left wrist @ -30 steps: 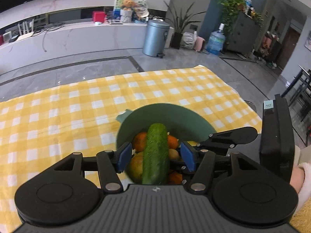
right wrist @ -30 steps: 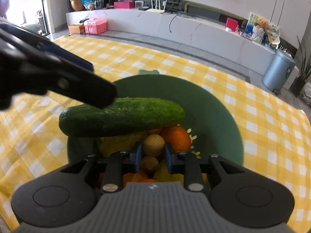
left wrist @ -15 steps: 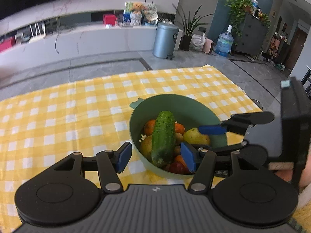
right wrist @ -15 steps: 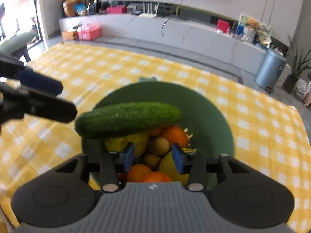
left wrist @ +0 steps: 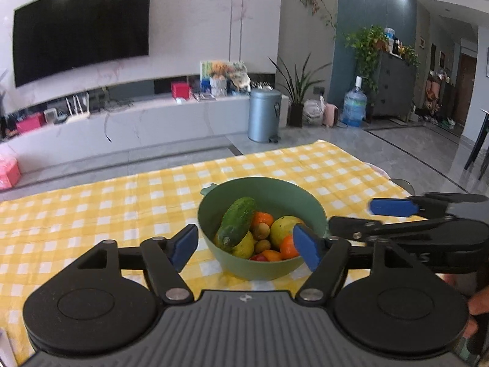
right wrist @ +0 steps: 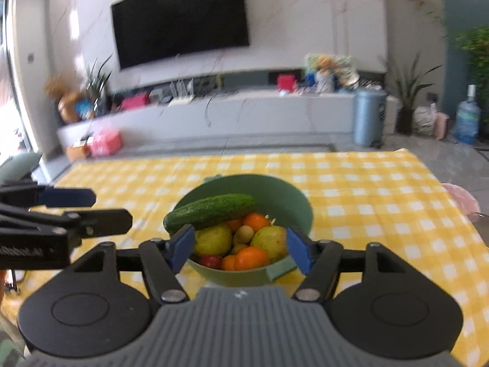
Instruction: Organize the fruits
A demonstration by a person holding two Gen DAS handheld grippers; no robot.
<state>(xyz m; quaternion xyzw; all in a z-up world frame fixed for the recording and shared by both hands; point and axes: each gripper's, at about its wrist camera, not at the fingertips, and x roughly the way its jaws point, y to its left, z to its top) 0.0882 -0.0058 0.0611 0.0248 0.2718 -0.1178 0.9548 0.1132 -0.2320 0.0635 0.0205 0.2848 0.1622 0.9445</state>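
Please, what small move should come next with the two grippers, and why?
Probably keep both away and finish. The cucumber lies on the other fruit inside the green bowl, the left gripper and right gripper are open and empty, and no loose fruit shows on the checked cloth.

The left gripper [left wrist: 244, 243] and the right gripper [right wrist: 241, 249] sit side by side at the near edge, both pointing toward the far side with their blue-padded fingers [left wrist: 183, 243] spread wide and holding nothing, each visible at the margin of the other's view.
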